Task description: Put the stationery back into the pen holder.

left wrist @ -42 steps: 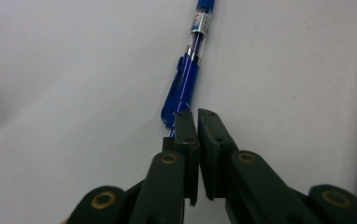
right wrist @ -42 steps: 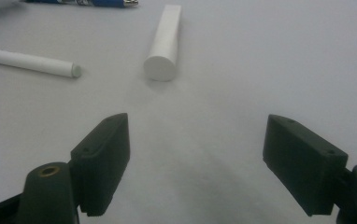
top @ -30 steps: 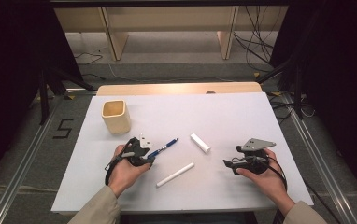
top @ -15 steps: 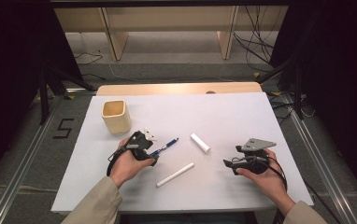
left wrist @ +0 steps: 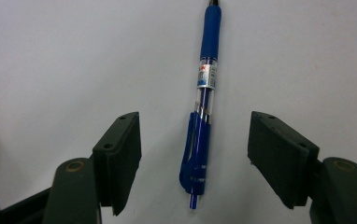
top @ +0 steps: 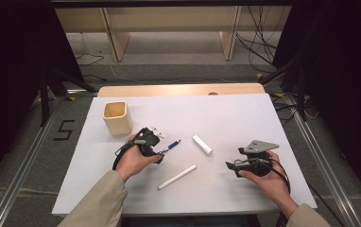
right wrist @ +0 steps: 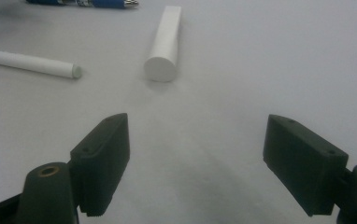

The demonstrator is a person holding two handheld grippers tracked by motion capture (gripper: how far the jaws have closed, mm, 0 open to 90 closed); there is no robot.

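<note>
A blue pen (top: 171,145) lies on the white table (top: 244,118), left of centre. My left gripper (top: 157,151) stands over its clip end. In the left gripper view the pen (left wrist: 209,60) runs lengthwise between the jaws of my left gripper (left wrist: 193,126), and neither pad touches it. Those jaws have just been opening wide, then easing in slightly. My right gripper (top: 231,166) rests at the front right, pointing left. In the right gripper view my right gripper (right wrist: 198,123) is open over bare table.
A short white cylinder (top: 202,144) (right wrist: 165,39) lies between the two grippers. A long white stick (top: 177,177) (right wrist: 27,63) lies nearer the front edge. A wooden cup (top: 117,118) stands at the back left, just beyond my left hand.
My left hand has shifted a little to the right and away, toward the pen. The pen and the right hand have stayed put.
</note>
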